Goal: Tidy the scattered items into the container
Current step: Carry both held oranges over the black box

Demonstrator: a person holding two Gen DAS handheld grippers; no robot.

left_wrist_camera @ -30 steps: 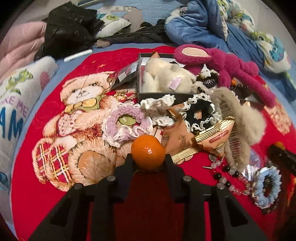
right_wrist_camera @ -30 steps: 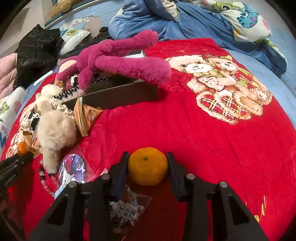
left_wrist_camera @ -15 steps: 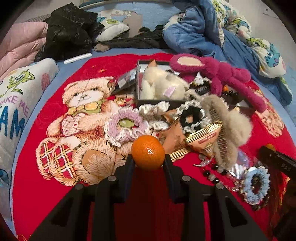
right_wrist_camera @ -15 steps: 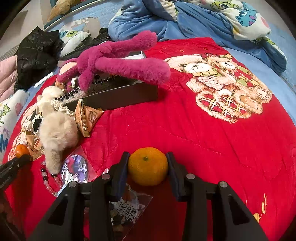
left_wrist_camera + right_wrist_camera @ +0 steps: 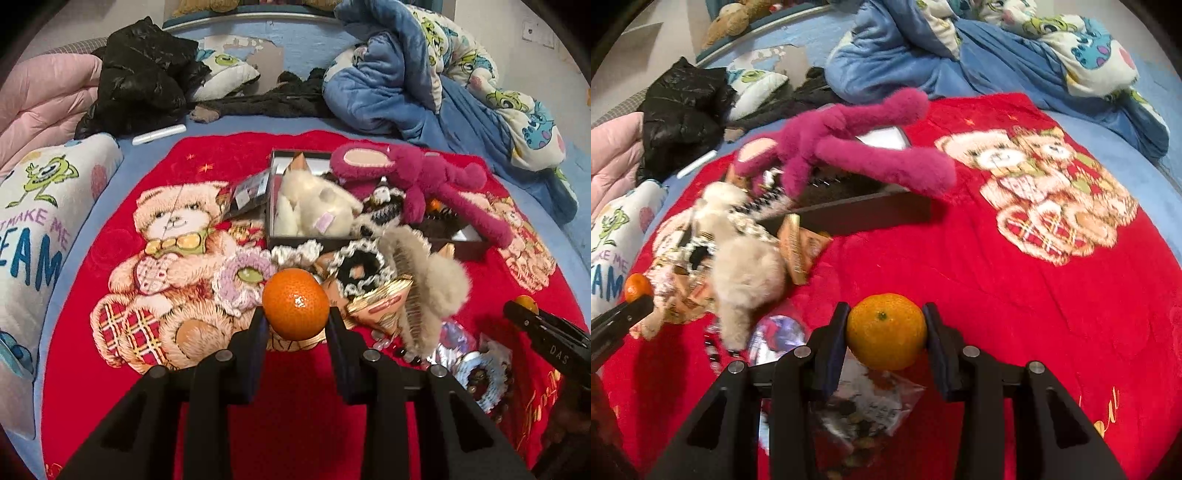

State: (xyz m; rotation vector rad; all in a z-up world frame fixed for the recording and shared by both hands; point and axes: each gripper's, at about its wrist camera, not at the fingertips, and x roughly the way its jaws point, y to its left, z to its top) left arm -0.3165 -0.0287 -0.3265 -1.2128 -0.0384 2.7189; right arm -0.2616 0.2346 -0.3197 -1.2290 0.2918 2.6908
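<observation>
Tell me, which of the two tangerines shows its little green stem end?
The tangerine in the right gripper: its green stem button faces the camera. The tangerine in the left gripper is deeper orange and shows only a shiny spot.

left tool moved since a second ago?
Yes. The left tool, shut on its round orange mandarin, has risen: the dark rectangular box and red teddy-print blanket look further off.

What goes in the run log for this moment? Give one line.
left gripper: shut on deep-orange tangerine | right gripper: shut on yellow-orange tangerine | dark box: crowded, pink plush across it | both tangerines outside box
</observation>
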